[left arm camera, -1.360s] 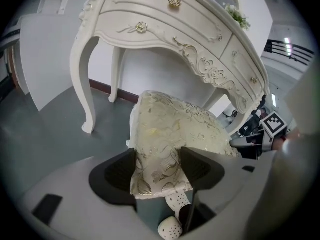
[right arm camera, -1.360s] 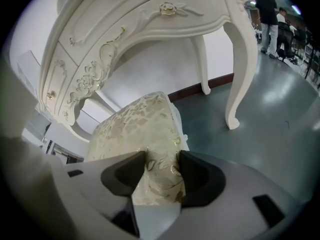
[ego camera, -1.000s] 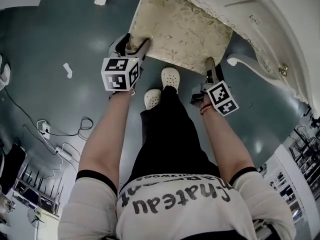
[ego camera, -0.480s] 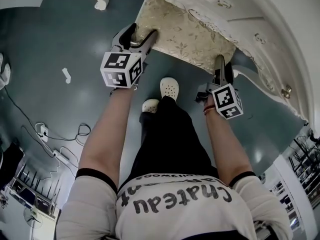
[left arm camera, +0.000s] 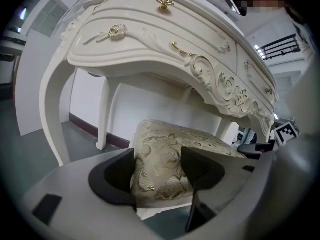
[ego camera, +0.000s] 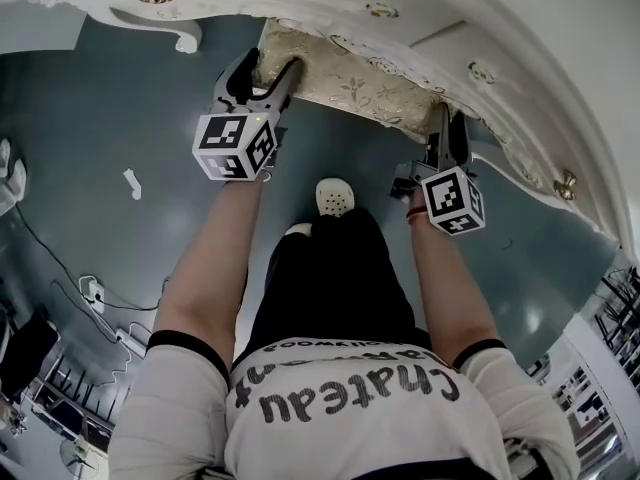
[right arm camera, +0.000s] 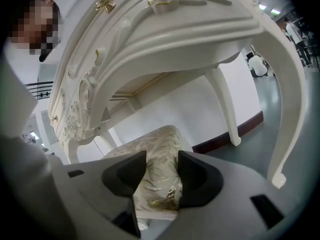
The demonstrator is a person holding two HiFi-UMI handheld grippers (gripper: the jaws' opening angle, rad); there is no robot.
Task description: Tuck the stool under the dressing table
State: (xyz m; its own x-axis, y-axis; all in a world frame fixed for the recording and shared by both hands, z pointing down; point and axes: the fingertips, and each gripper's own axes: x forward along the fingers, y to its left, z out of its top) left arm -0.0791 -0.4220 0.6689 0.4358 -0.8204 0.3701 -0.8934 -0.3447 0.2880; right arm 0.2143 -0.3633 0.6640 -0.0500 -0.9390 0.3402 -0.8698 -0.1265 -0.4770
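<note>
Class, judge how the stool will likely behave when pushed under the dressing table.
The stool seat looks padded, bulging between the left gripper's jaws, so it probably gives when squeezed. The white frame beneath looks rigid, so it should move whole. The smooth floor probably lets it slide.

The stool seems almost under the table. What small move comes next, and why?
Probably push the stool slightly deeper under the dressing table: a strip of its cushion shows in front of the table's edge. The left gripper and right gripper each clamp a near corner, the right's jaws having just been closing on the cushion.
</note>
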